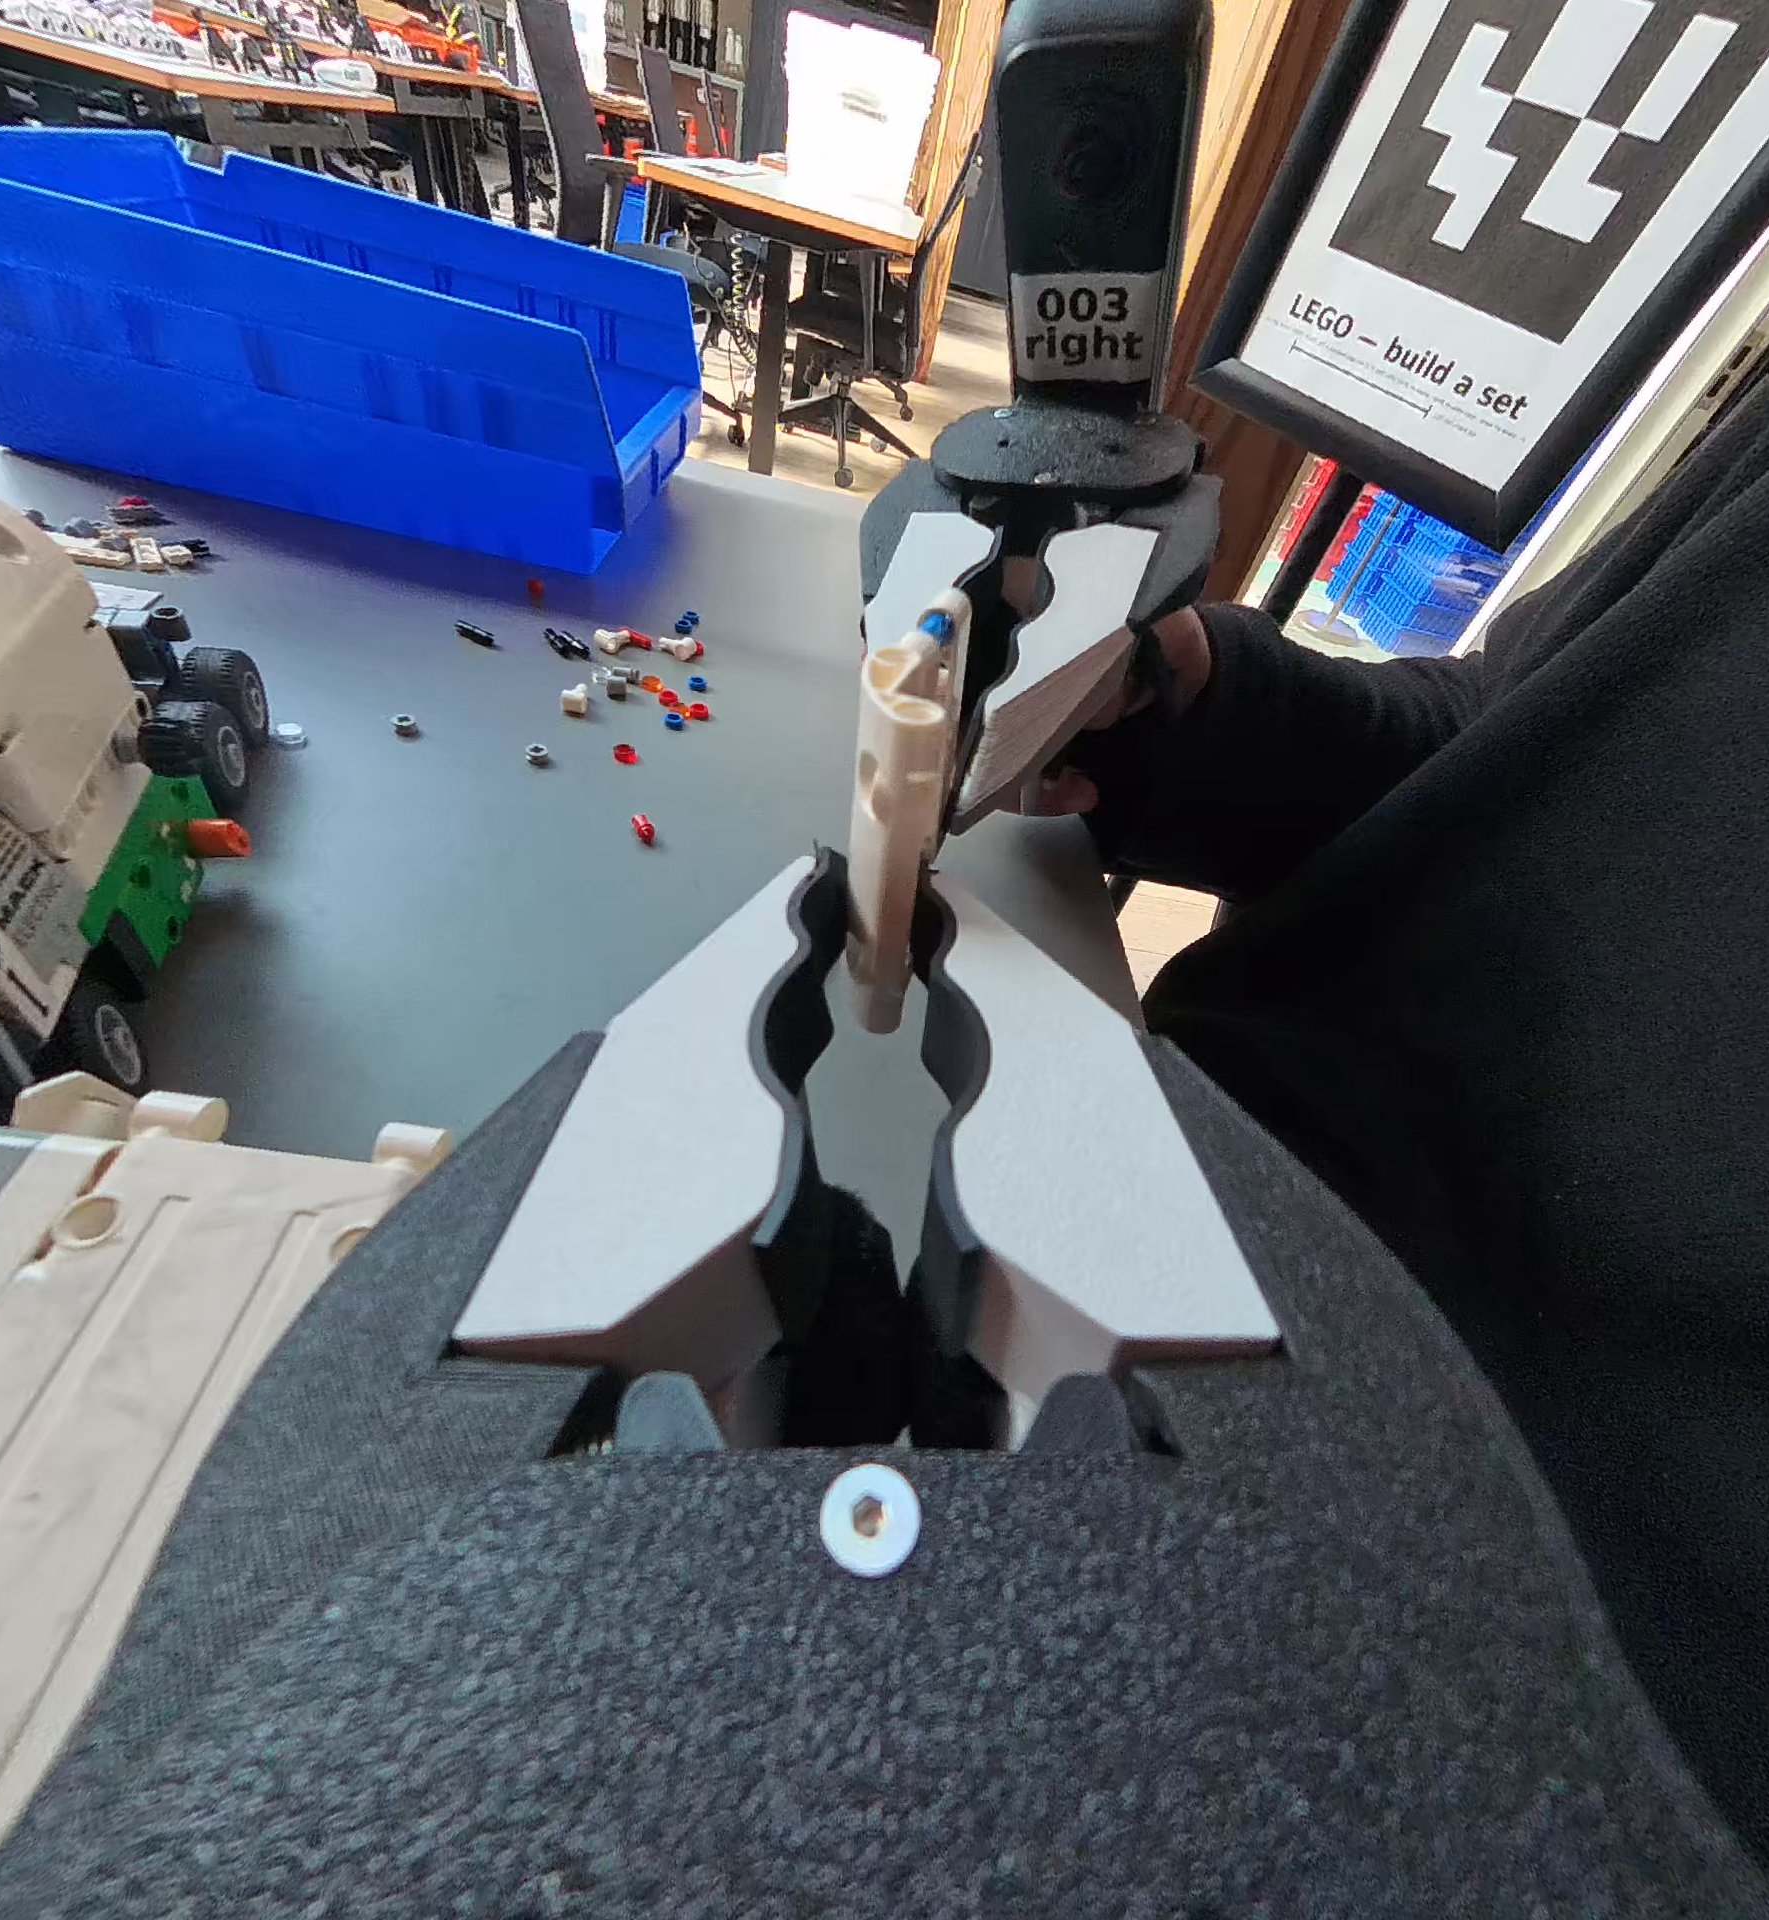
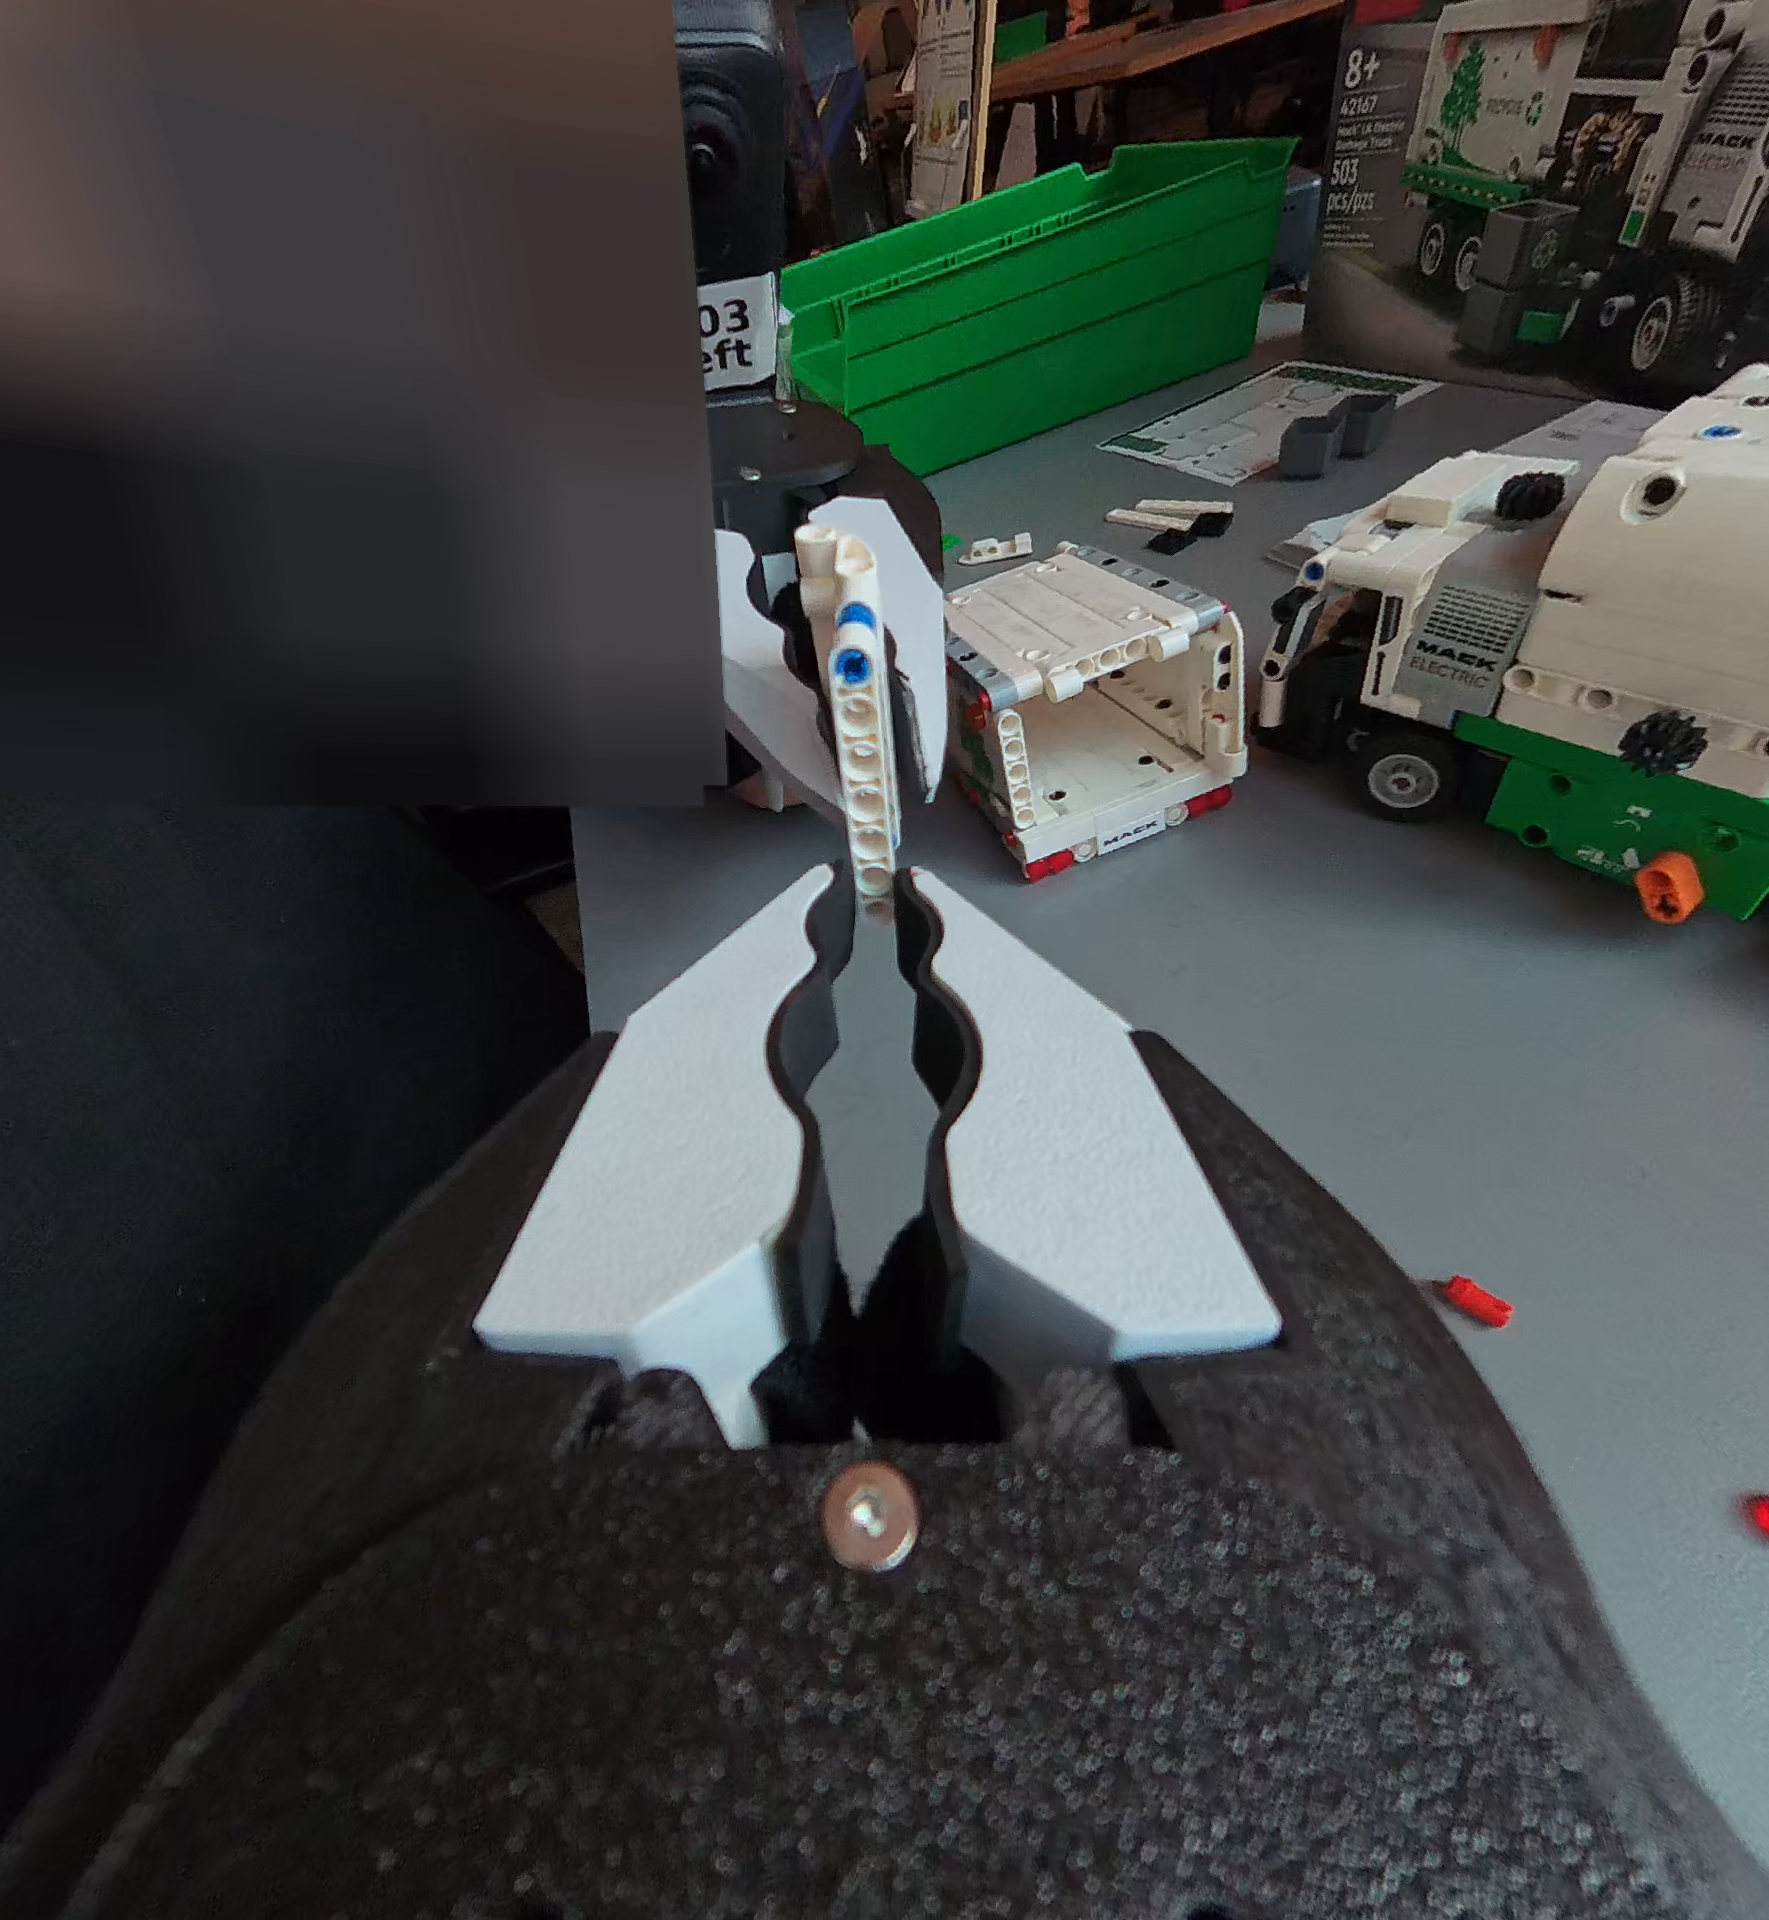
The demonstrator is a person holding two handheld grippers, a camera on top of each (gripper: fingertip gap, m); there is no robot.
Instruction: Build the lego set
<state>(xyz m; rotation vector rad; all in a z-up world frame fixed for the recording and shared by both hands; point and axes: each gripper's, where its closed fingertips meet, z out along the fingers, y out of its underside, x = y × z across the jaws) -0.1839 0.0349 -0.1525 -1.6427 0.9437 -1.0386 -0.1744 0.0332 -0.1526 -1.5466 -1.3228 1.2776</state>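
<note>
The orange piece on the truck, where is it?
In the right wrist view the orange piece sticks out of the truck's green base on the right side, low near the grey table, below the white truck body.

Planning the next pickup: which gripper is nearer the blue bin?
Left. The left gripper sits over the table with the blue bin ahead to its left; the right gripper hangs at the table's edge, farther out.

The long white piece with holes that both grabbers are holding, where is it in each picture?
Left wrist view: the long white beam stands just above centre, its near end in the left gripper.
Right wrist view: the beam rises just above centre from the right gripper.
Shared landmark: the white and green truck, left edge in the left view, right side in the right.
</note>
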